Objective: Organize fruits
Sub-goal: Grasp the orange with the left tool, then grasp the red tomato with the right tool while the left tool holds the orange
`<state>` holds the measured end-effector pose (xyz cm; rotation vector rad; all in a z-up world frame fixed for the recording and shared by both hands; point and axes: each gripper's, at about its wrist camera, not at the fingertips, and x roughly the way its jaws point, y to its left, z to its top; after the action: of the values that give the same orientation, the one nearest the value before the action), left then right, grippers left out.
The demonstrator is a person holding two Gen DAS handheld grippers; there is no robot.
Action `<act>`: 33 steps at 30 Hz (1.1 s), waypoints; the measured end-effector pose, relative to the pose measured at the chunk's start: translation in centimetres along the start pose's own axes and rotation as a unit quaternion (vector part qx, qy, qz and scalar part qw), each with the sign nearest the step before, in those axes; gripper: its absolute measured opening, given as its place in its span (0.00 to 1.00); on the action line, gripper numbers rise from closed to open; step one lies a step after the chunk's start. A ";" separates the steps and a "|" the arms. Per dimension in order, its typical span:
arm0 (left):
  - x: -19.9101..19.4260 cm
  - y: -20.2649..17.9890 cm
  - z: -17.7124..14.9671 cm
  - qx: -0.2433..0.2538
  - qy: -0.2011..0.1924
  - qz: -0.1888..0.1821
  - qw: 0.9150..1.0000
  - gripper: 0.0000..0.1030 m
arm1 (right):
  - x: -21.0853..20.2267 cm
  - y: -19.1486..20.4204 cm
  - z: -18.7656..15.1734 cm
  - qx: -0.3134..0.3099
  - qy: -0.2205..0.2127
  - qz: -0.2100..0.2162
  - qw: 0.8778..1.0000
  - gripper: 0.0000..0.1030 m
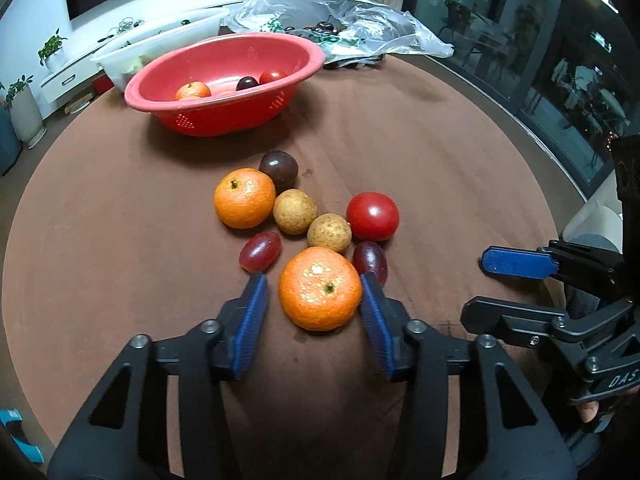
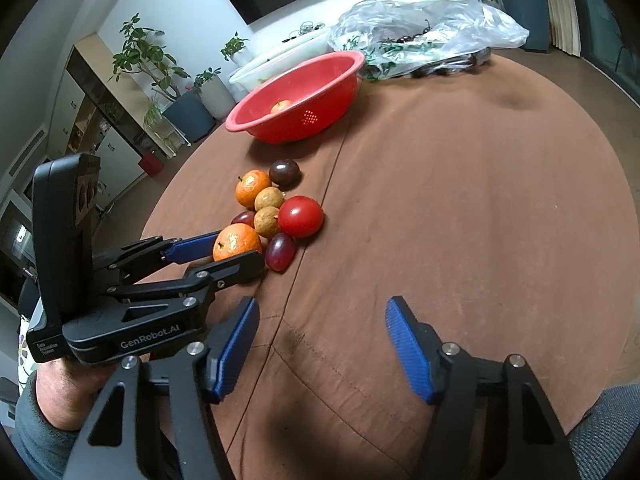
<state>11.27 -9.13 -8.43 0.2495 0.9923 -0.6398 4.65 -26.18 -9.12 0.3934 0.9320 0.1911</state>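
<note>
1. Nearest the lens, the left tongs (image 1: 314,294) straddled the near mandarin (image 1: 320,288) on the table (image 1: 460,160). The right-hand pad (image 1: 376,320) touched or nearly touched the peel, while a sliver of cloth showed between the fruit and the other pad; the grip was judged not yet made.
2. The right tongs (image 2: 324,344) hung released over bare cloth, holding nothing, just beside the left tool.
3. The near mandarin sat at the front edge of a tight cluster: a red grape (image 1: 260,252) to one side, a darker grape (image 1: 371,258) touching or nearly touching it on the other, and two tan round fruits (image 1: 312,220) behind.
4. Farther back lay a tomato (image 1: 372,216), a second mandarin (image 1: 245,198) and a dark plum-like fruit (image 1: 279,167).
5. Handling, as a judgement: the mandarin looked light, with a soft, dimpled peel that should offer fair friction. It would bruise under a hard squeeze. The best hold seemed to be across its widest girth, with the pads level.
6. The round neighbours would probably roll if nudged; the darker grape lay closest to the right-hand pad.
7. A red colander (image 1: 224,80) stood well beyond the cluster, already containing a mandarin, a dark fruit and a tomato.
8. The table carried a brown cloth with a stitched seam. A clear plastic bag (image 1: 340,16) and a white tub (image 1: 160,40) lay behind the colander.
9. The room showed potted plants, a dark wall screen and a glazed wall.
</note>
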 end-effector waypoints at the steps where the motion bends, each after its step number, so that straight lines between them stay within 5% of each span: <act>1: 0.0 -0.1 0.0 0.000 0.000 -0.002 1.000 0.38 | 0.1 0.0 0.0 -0.001 0.000 0.000 1.000 0.67; 27: -3.5 1.9 -2.7 -0.051 -0.032 -0.036 0.998 0.37 | 0.8 1.6 3.6 -0.047 0.004 -0.022 0.999 0.61; 33: -4.6 2.5 -4.2 -0.063 -0.035 -0.042 0.996 0.37 | 2.7 2.2 5.2 -0.064 0.021 -0.025 0.997 0.51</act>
<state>8.08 -3.37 -7.11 0.0733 0.9763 -0.6559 10.46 -24.57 -7.49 0.2496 0.9637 0.2129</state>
